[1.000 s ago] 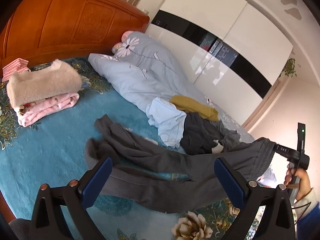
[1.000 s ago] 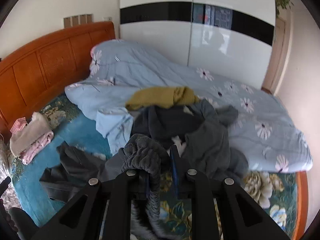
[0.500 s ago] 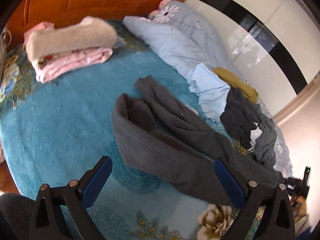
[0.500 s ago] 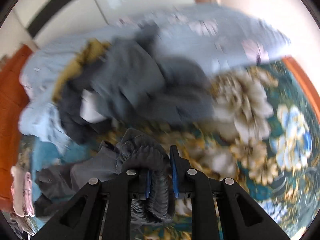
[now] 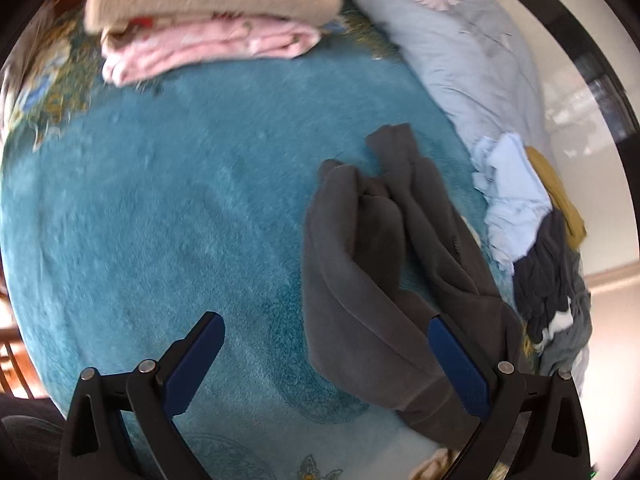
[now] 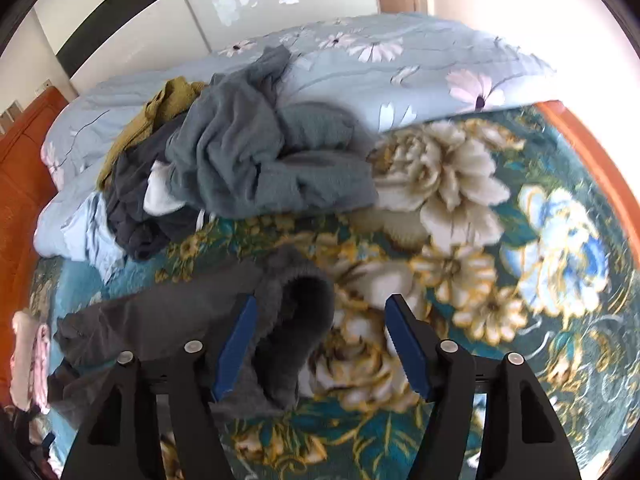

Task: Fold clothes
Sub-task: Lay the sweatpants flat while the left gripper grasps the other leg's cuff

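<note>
The dark grey fleece trousers (image 5: 360,264) lie spread on the teal floral plush bed cover (image 5: 160,220), their waistband between the opening, non-gripping pads of the right claw (image 6: 320,344), while the left claw (image 5: 324,364) gapes wide with the trousers at its three o'clock.

The right gripper (image 6: 320,344) points down at the floral blanket (image 6: 520,264), its jaws opening. The waistband end of the grey trousers (image 6: 288,320) lies between the blue pads, apparently free of the right-hand one, though blur makes contact hard to judge. Beyond the trousers sits a heap of unfolded clothes (image 6: 248,160) against the pale blue duvet (image 6: 400,64).
</note>
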`<state>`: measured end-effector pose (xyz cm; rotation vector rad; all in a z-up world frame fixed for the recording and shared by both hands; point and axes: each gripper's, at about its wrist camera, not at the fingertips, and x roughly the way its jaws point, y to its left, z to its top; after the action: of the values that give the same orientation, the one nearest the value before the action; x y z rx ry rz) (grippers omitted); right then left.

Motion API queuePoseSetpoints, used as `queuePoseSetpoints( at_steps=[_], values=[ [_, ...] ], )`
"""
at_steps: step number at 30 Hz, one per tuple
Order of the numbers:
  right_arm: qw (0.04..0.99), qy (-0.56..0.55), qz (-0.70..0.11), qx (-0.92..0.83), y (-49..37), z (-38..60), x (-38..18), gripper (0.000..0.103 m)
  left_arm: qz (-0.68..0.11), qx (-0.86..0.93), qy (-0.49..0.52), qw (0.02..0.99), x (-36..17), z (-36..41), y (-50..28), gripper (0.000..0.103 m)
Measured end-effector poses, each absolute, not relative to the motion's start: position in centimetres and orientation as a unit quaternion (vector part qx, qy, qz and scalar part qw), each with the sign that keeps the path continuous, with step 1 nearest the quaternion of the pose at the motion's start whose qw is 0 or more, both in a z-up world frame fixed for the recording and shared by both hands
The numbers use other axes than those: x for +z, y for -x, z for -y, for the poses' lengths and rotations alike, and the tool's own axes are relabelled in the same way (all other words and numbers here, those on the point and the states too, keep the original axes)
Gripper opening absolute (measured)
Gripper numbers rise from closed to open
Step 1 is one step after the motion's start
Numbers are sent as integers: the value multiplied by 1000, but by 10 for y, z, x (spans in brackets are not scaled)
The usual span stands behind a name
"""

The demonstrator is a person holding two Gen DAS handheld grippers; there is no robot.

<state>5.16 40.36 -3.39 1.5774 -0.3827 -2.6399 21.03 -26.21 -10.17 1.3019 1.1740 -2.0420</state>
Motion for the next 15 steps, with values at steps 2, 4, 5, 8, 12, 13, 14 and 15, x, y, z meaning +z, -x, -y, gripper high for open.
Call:
queuePoseSetpoints(
  at_steps=[2, 4, 5, 8, 12, 13, 14, 15],
  values=[
    [59, -530, 137, -835, -61, -394, -51, 69, -430, -730, -479, 231, -108, 267, -203, 102],
    [91, -549, 125, -821, -69, -378, -70, 69, -435, -720, -488, 234, -112, 270, -196, 102],
    [100, -556, 111, -818, -72, -370, -78, 69, -441, -715, -491, 233, -114, 272, -193, 102],
    [122, -559, 107, -813, -76, -353, -88, 69, -468, -694, -494, 234, -120, 277, -187, 92],
    [100, -555, 94, -821, -65, -347, -88, 69, -500, -672, -498, 226, -129, 279, -181, 48],
    [94, -557, 99, -819, -62, -348, -87, 69, -497, -672, -500, 226, -129, 277, -179, 37],
    [93, -553, 104, -821, -61, -348, -86, 69, -495, -672, -503, 226, -128, 275, -178, 33],
    [95, -543, 104, -828, -62, -349, -81, 68, -492, -672, -505, 226, -128, 274, -176, 24]
  ],
)
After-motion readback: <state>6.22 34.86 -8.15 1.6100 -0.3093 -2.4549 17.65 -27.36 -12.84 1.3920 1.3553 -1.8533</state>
